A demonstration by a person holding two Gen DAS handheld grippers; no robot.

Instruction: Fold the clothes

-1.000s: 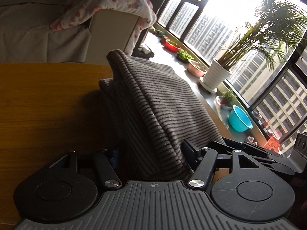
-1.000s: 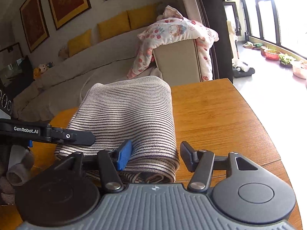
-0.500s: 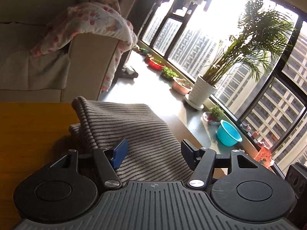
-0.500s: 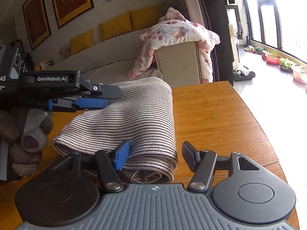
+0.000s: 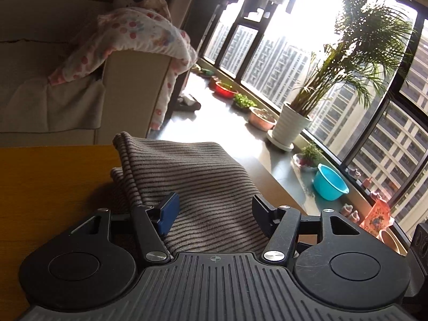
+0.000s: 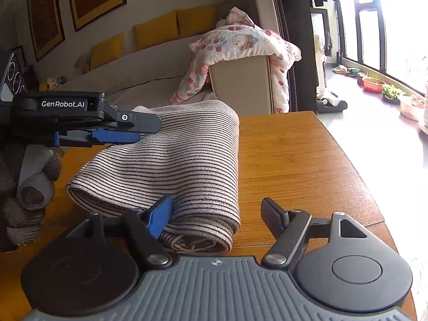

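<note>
Two grippers are working over one folded striped garment (image 6: pixel 171 165) that is lying on the wooden table (image 6: pixel 307 160). In the right wrist view the garment is sitting at about 10 o'clock from the middle, with its rolled fold running along its 3 o'clock side. The right gripper (image 6: pixel 214 216) is opening its jaws now; the near corner of the cloth is lying between them, but the pads are not squeezing it. The left gripper (image 6: pixel 128 131) is hanging over the far end of the cloth at 9 o'clock, and in its own view the left gripper (image 5: pixel 214 211) is standing open with the cloth spreading below its fingers, not pinched. A person's hand in a knit sleeve (image 6: pixel 29 195) is showing at 8 o'clock. The cloth is looking soft, light and floppy, so it will likely sag and slide open if lifted by one layer. The safest place to grab is probably the thick rolled fold, pinching all the layers together.
</note>
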